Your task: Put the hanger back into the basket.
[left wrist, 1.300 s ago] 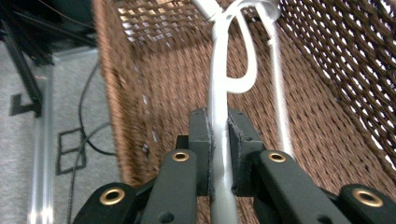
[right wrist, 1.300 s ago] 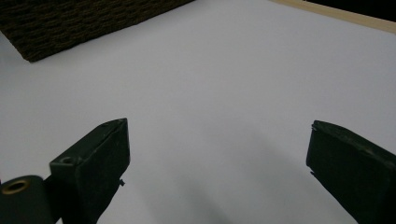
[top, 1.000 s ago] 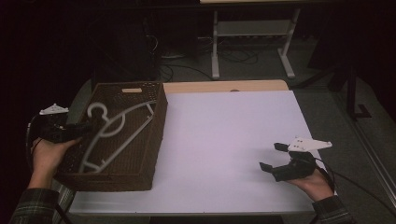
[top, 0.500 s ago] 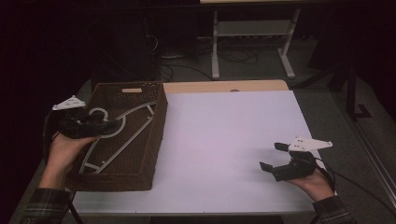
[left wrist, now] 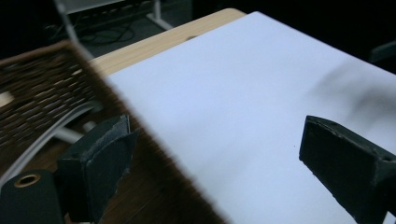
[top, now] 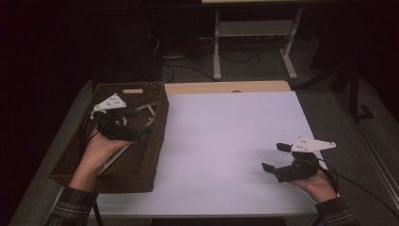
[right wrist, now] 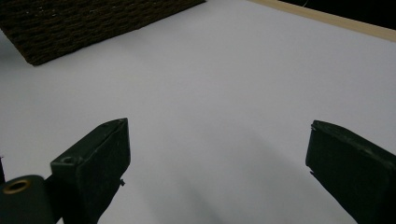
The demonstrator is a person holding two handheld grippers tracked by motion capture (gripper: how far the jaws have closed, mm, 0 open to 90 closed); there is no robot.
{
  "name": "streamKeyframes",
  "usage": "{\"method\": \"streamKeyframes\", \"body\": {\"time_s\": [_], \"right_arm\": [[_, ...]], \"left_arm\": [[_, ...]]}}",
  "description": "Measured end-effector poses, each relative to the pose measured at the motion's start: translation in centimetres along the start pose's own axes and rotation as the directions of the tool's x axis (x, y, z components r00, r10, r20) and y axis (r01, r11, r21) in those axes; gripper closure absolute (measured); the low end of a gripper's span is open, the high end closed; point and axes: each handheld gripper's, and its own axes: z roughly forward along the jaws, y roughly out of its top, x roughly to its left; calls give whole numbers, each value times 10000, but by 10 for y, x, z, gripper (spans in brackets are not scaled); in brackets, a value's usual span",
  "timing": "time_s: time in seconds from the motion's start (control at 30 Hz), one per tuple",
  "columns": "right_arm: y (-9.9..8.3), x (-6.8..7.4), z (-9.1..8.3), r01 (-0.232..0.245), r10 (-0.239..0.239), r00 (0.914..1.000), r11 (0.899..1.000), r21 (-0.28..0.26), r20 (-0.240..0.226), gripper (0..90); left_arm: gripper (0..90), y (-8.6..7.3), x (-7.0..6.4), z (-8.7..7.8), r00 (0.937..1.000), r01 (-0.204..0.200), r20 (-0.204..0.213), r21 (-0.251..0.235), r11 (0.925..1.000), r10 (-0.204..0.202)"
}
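Observation:
A brown wicker basket (top: 151, 155) stands on the left of the white table (top: 226, 132). A white hanger (top: 149, 111) lies inside it, mostly hidden under my left hand. My left gripper (top: 147, 126) hovers over the basket's right rim, open, with its jaws pointing toward the table. In the left gripper view the hanger (left wrist: 44, 138) shows as a pale curved strip beside the left jaw, and nothing is between the jaws of the left gripper (left wrist: 219, 158). My right gripper (top: 275, 157) hovers open above the table's front right, holding nothing. The right gripper (right wrist: 219, 163) faces bare table, with the basket (right wrist: 93, 23) far off.
A bare wooden strip (top: 226, 87) runs along the table's far edge. Beyond it, a metal stand (top: 254, 33) and cables lie on the dark floor. The table's right edge (top: 324, 141) drops off to grey floor.
My left gripper has travelled from the basket's left edge away from me and to the right, and is now over the basket's right rim. The right gripper has stayed still.

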Motion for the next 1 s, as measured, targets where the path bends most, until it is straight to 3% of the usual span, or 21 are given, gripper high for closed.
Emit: {"method": "streamKeyframes", "body": {"time_s": [0.1, 0.23, 0.33, 0.57, 0.67, 0.83, 1.0], "right_arm": [[0, 0, 0, 5, -5, 10000, 10000, -4, -1, 60], [0, 0, 0, 28, -28, 10000, 10000, -5, -6, 61], [1, 0, 1, 67, -67, 10000, 10000, 2, -3, 61], [1, 1, 1, 69, -69, 10000, 10000, 59, -20, 61], [1, 0, 1, 79, -79, 10000, 9999, 62, -13, 61], [0, 0, 1, 72, -72, 10000, 9999, 86, 7, 61], [0, 1, 1, 90, -90, 10000, 9999, 100, 26, 61]], "left_arm": [[85, 3, -9, 7, 9997, -142, 173, -62, 9999, 143], [85, 11, -32, 25, 9969, -449, 639, -167, 9989, 459], [85, 16, -53, 41, 9913, -697, 1093, -312, 9971, 728], [85, 18, -78, 65, 9811, -988, 1631, -412, 9943, 1043], [85, 15, -90, 81, 9776, -1030, 1803, -419, 9938, 1089], [85, 7, -100, 95, 9737, -1088, 1982, -307, 9936, 1127], [85, -12, -108, 113, 9698, -1128, 2170, -42, 9936, 1110]]}}
